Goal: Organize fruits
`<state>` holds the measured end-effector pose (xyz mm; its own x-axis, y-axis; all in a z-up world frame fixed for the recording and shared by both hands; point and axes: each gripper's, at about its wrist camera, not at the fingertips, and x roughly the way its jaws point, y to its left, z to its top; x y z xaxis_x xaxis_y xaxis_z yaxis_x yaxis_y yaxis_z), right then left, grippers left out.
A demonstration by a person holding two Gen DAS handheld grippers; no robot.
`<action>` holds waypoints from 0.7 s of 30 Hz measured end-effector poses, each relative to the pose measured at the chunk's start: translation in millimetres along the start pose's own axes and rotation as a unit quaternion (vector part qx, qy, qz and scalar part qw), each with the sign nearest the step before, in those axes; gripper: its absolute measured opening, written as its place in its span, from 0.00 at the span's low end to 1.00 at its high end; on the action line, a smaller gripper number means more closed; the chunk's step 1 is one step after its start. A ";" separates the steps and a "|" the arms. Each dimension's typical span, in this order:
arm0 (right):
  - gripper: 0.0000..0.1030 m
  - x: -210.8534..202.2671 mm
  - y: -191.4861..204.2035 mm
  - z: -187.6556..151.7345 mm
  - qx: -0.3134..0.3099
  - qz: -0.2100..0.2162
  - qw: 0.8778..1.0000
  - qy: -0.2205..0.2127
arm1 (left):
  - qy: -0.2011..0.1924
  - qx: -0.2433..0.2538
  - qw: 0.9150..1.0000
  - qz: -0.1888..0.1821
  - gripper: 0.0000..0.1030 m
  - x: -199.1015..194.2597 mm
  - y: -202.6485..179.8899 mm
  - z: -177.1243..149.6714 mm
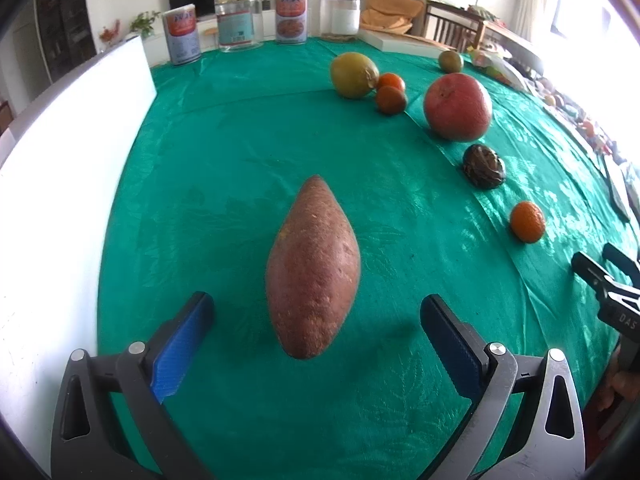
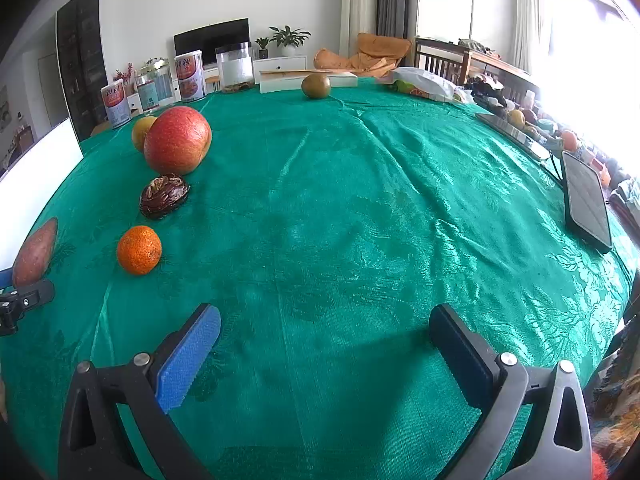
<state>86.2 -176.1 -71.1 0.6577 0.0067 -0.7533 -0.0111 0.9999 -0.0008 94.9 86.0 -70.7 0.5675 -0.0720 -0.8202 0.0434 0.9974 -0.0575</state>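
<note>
A reddish sweet potato (image 1: 313, 268) lies on the green tablecloth (image 1: 240, 152), its near end between the open fingers of my left gripper (image 1: 316, 312), untouched. It shows at the left edge of the right wrist view (image 2: 35, 254). To the right lie a small orange (image 1: 527, 221), a dark brown nut-like fruit (image 1: 484, 166), a big red grapefruit (image 1: 457, 106), two small oranges (image 1: 391, 94) and a yellow-green fruit (image 1: 353, 75). My right gripper (image 2: 325, 322) is open and empty over bare cloth, with the small orange (image 2: 139, 250) to its far left.
A white board (image 1: 60, 200) stands along the left. Cans and clear jars (image 1: 236, 22) line the far edge. A green-brown fruit (image 2: 316, 85) sits by a white box (image 2: 304, 79). A phone (image 2: 586, 200) leans at the right, among clutter.
</note>
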 end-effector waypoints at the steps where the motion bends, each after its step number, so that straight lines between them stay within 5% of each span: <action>1: 1.00 -3.1 0.3 1.0 0.003 0.019 1.000 0.007 | 0.002 -0.002 1.000 -0.017 0.97 -4.5 3.1 -0.7; 3: 1.00 -14.8 5.7 2.2 0.002 0.069 0.998 -0.006 | -0.004 -0.005 0.999 -0.032 0.98 -15.0 8.5 -2.7; 6: 1.00 -26.8 32.6 7.2 -0.055 0.088 0.994 -0.031 | -0.015 0.008 0.999 -0.031 0.98 -25.6 8.9 -2.5; 10: 0.99 -15.0 59.4 15.3 -0.082 0.128 0.988 -0.004 | -0.005 0.008 1.000 -0.027 0.97 -21.4 7.3 6.2; 15: 0.81 5.3 60.0 32.1 -0.060 0.151 0.986 0.032 | 0.008 0.009 1.000 -0.003 0.95 -13.3 1.5 22.6; 21: 0.71 26.2 87.5 44.3 -0.089 0.174 0.979 0.054 | 0.037 0.025 0.999 0.013 0.59 3.5 -6.3 24.5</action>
<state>135.8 -88.1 -61.7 0.5072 0.3360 -0.7936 -0.3581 0.9198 0.1606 116.7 79.4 -59.3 0.5063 -0.0431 -0.8613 0.0719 0.9974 -0.0077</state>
